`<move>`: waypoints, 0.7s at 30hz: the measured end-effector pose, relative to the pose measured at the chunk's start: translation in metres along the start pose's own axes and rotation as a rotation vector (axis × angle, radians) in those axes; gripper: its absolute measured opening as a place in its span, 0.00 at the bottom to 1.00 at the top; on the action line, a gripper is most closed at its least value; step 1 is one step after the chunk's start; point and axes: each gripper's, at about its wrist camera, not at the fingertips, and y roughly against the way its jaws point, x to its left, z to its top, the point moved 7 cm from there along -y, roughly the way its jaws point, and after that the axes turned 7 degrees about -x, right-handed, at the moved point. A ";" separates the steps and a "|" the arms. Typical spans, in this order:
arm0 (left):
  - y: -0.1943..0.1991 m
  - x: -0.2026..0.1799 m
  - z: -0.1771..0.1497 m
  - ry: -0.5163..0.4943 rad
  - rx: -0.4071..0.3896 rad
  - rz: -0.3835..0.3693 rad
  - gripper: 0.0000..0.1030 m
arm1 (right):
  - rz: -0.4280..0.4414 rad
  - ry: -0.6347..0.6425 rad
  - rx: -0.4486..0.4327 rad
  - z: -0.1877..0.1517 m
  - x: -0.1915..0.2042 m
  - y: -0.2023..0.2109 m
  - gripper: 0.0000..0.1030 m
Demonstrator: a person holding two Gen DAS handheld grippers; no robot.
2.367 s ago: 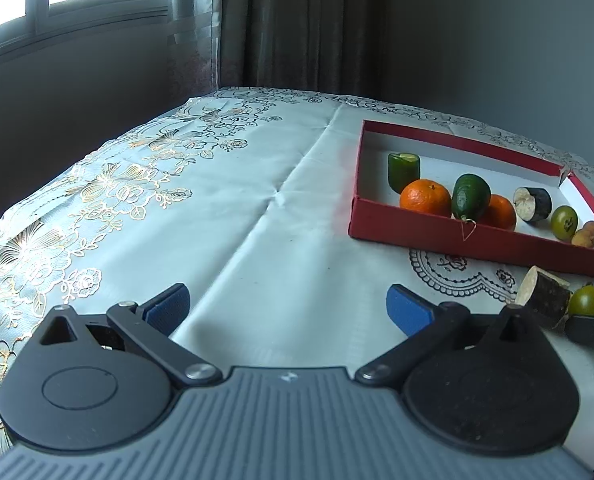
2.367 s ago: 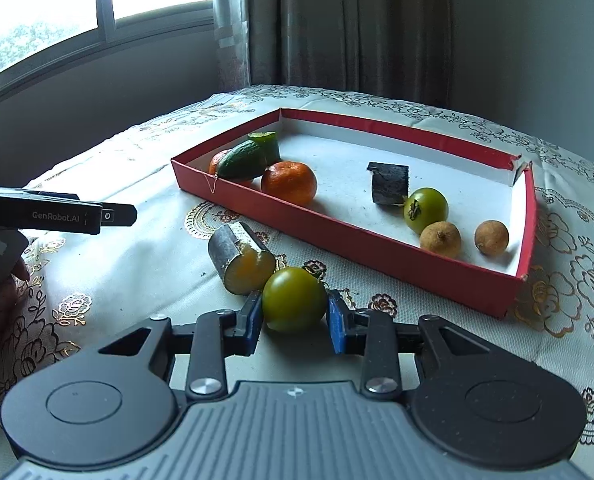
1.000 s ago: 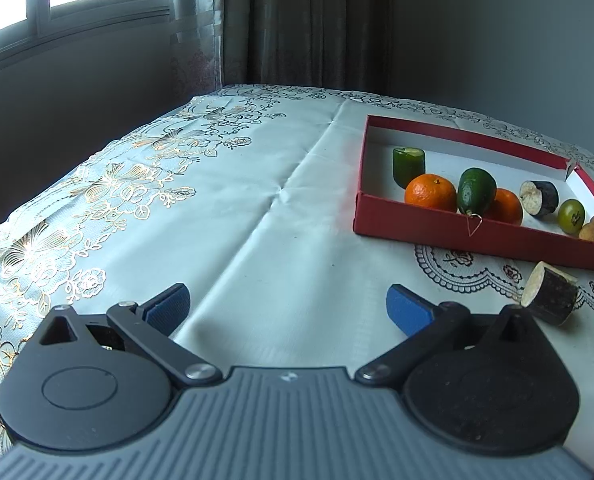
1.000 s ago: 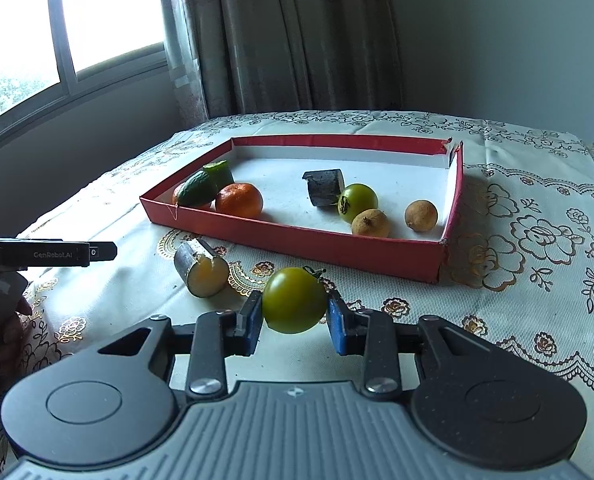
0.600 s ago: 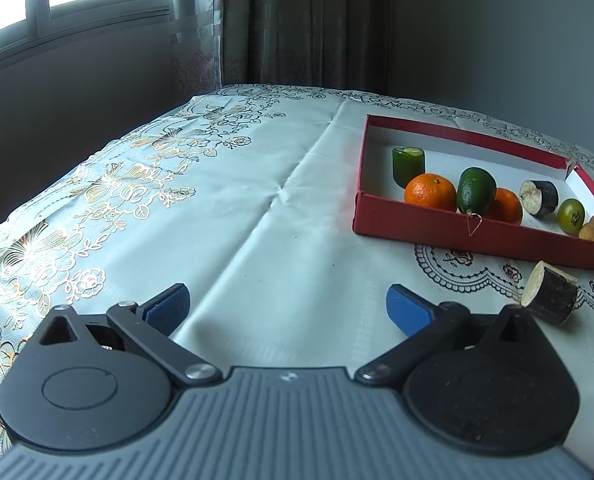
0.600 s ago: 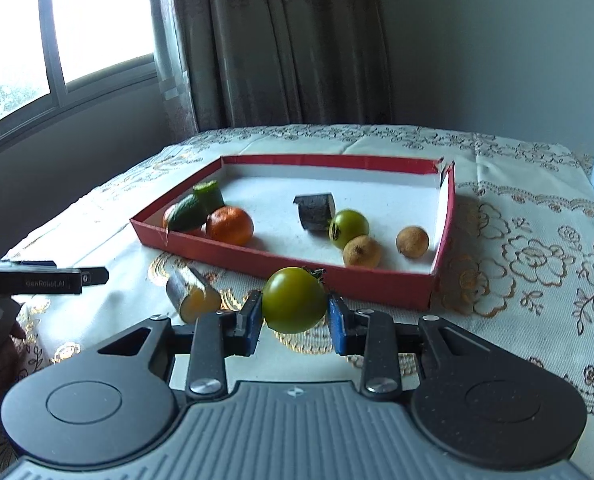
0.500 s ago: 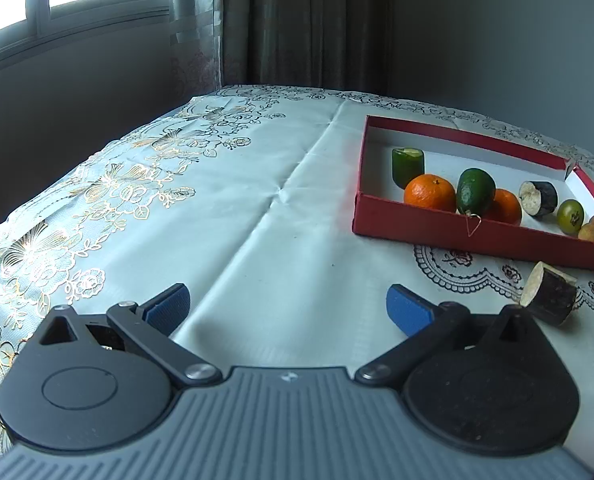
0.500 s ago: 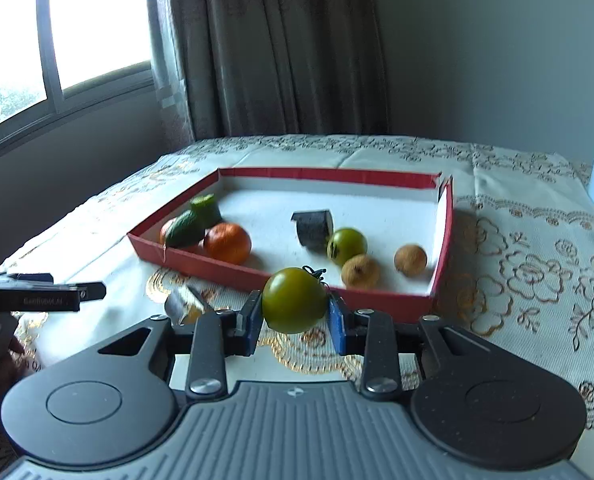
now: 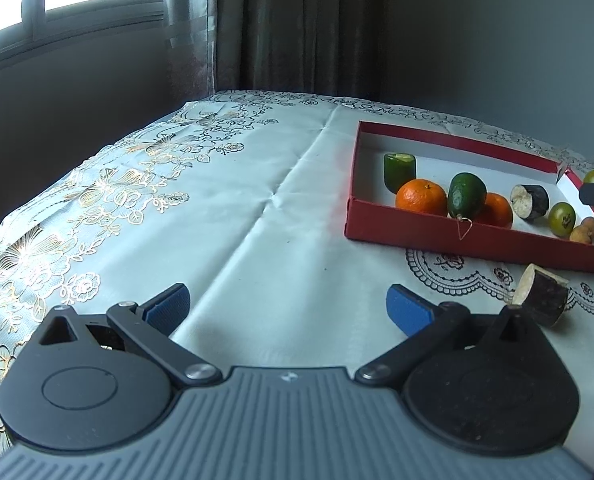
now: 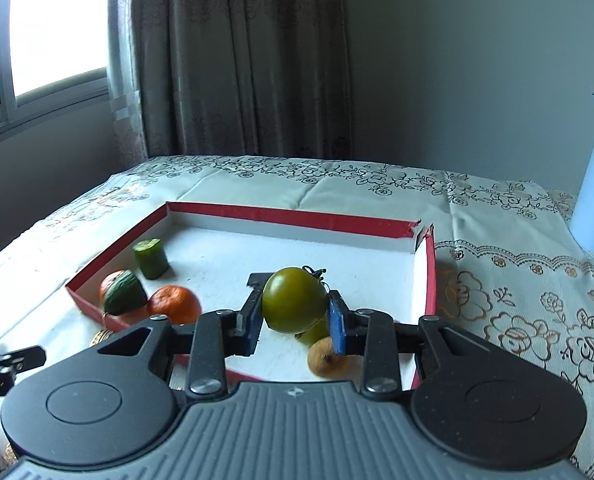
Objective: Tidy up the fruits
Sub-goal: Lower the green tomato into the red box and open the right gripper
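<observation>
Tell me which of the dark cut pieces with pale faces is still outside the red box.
The dark cut piece on the lace tablecloth, nearest the left gripper. The other one lies inside the red box among the fruit.

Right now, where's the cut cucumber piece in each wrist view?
Left wrist: cucumber piece stands upright in the red box's far-left corner, right of centre in the picture, behind an orange.
Right wrist: cucumber piece stands left of centre, by the box's left wall.
Shared landmark: the dark green avocado leaning on the oranges.
</observation>
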 end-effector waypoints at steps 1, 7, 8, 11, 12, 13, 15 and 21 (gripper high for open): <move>0.000 0.000 0.000 0.000 -0.002 -0.001 1.00 | -0.006 -0.003 -0.001 0.002 -0.001 -0.003 0.32; 0.003 -0.001 0.002 0.000 -0.020 -0.001 1.00 | -0.023 -0.054 0.003 0.016 -0.012 -0.023 0.32; 0.003 -0.001 0.002 0.000 -0.023 -0.002 1.00 | -0.017 -0.061 0.011 0.017 -0.013 -0.026 0.32; 0.004 -0.002 0.002 0.003 -0.027 -0.006 1.00 | -0.010 -0.051 0.029 0.017 -0.008 -0.035 0.32; 0.004 -0.001 0.002 0.005 -0.027 -0.008 1.00 | -0.003 -0.047 0.036 0.016 -0.005 -0.038 0.32; 0.004 -0.001 0.003 0.006 -0.027 -0.010 1.00 | 0.012 -0.046 0.047 0.014 0.000 -0.041 0.32; 0.004 -0.001 0.003 0.010 -0.027 -0.013 1.00 | 0.053 -0.055 0.069 0.009 0.010 -0.044 0.32; 0.003 -0.001 0.003 0.016 -0.025 -0.023 1.00 | 0.129 -0.036 0.137 -0.013 0.038 -0.048 0.32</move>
